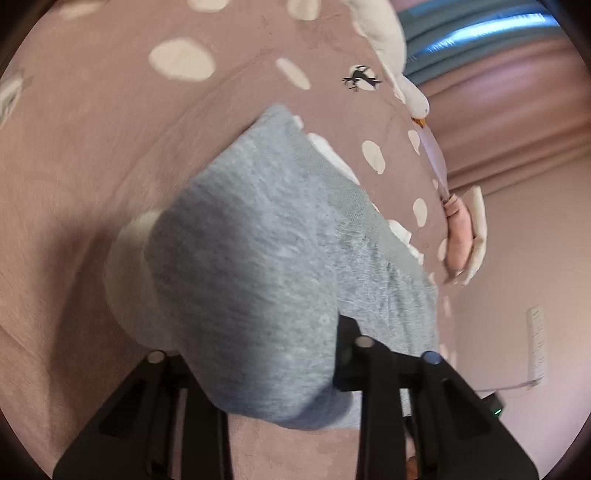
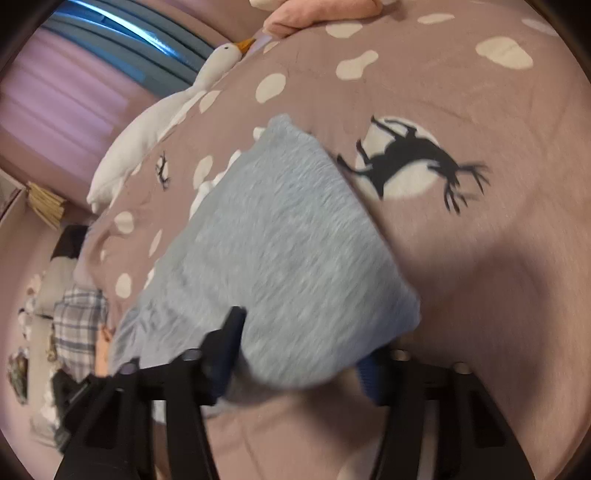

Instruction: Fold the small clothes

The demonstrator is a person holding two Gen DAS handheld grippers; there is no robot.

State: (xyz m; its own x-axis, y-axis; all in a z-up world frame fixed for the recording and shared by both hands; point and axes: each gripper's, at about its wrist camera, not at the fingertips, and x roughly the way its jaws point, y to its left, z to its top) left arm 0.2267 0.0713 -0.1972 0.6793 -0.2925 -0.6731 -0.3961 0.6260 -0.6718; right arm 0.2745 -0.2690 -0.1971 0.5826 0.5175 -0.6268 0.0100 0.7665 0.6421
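Note:
A grey knit garment (image 1: 258, 229) lies on a mauve bedspread (image 1: 92, 166) with cream spots. Its near left corner is bunched up between the jaws of my left gripper (image 1: 258, 343), which is shut on it; the cloth hides the left finger and the right finger (image 1: 349, 332) presses its side. In the right wrist view the same grey garment (image 2: 288, 229) stretches away from me. My right gripper (image 2: 303, 343) is shut on its near right corner, with the left finger (image 2: 232, 332) on top of the fabric.
A white plush goose (image 2: 155, 125) lies along the bed's far edge, and a pink folded cloth (image 2: 317, 14) sits beyond it. A black deer print (image 2: 410, 162) marks the bedspread to the right of the garment. Curtains (image 1: 517, 110) hang behind, and plaid fabric (image 2: 77, 325) shows at the left.

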